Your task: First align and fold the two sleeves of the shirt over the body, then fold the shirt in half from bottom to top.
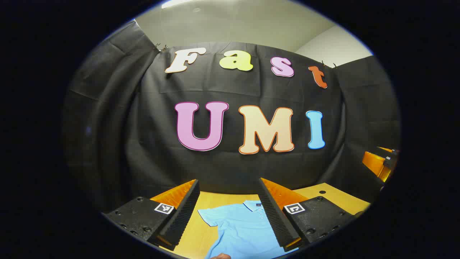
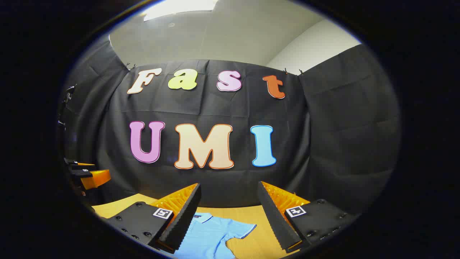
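A light blue polo shirt [image 1: 240, 228] lies flat on the wooden table [image 1: 334, 199], collar toward the black cloth wall. In the left gripper view my left gripper [image 1: 230, 187] hangs open above the shirt's left sleeve and collar, holding nothing. In the right gripper view the same shirt [image 2: 212, 233] shows with its right short sleeve [image 2: 242, 228] spread outward, and my right gripper [image 2: 229, 190] hovers open above it, fingers wide apart. The other gripper [image 1: 381, 163] shows at the right edge of the left gripper view, and the left one [image 2: 86, 176] at the left edge of the right gripper view.
The table [image 2: 115, 205] runs up to the black cloth wall behind it. A small dark hole [image 1: 322, 192] sits in the tabletop right of the shirt. A fingertip [image 1: 220, 256] peeks in at the bottom edge of the left gripper view.
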